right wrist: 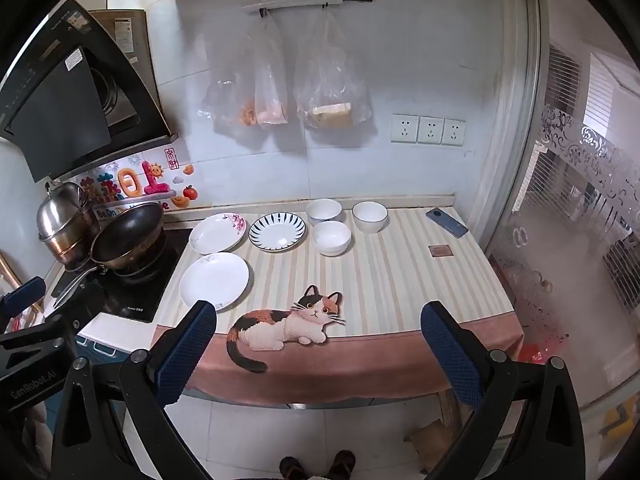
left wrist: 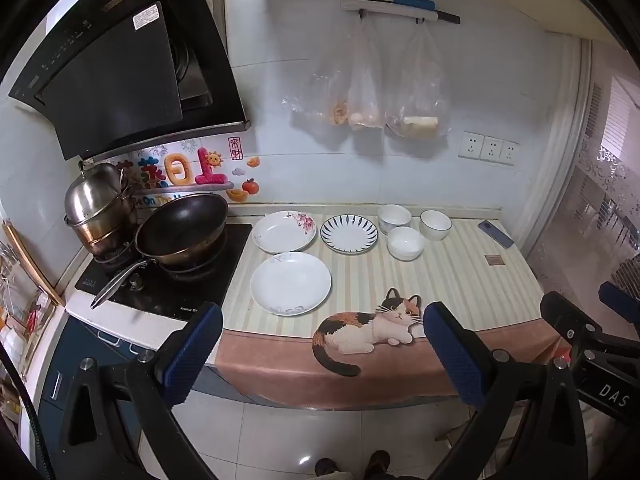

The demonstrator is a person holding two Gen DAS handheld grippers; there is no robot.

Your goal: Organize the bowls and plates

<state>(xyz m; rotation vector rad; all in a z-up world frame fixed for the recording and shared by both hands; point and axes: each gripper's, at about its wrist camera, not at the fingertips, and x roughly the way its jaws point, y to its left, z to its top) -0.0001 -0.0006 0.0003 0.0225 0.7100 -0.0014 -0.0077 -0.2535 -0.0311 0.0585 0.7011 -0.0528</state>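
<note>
Three plates lie on the striped cloth: a plain white plate (left wrist: 291, 282) (right wrist: 214, 280) nearest, a flowered plate (left wrist: 284, 231) (right wrist: 218, 232) behind it, and a blue-rayed plate (left wrist: 349, 233) (right wrist: 277, 231) to their right. Three white bowls stand further right: one at the back (left wrist: 395, 218) (right wrist: 324, 211), one in front (left wrist: 405, 242) (right wrist: 331, 237), one at the right (left wrist: 435, 224) (right wrist: 369, 216). My left gripper (left wrist: 322, 322) and right gripper (right wrist: 318, 320) both hang open before the counter's front edge, holding nothing, well short of the dishes.
A wok (left wrist: 182, 229) and a steel pot (left wrist: 98, 204) sit on the stove at left. A phone (left wrist: 495, 233) (right wrist: 447, 222) and a small brown square (right wrist: 440, 250) lie at the right of the cloth. Plastic bags (left wrist: 368, 84) hang on the wall. A person's feet (right wrist: 318, 464) stand on the floor below.
</note>
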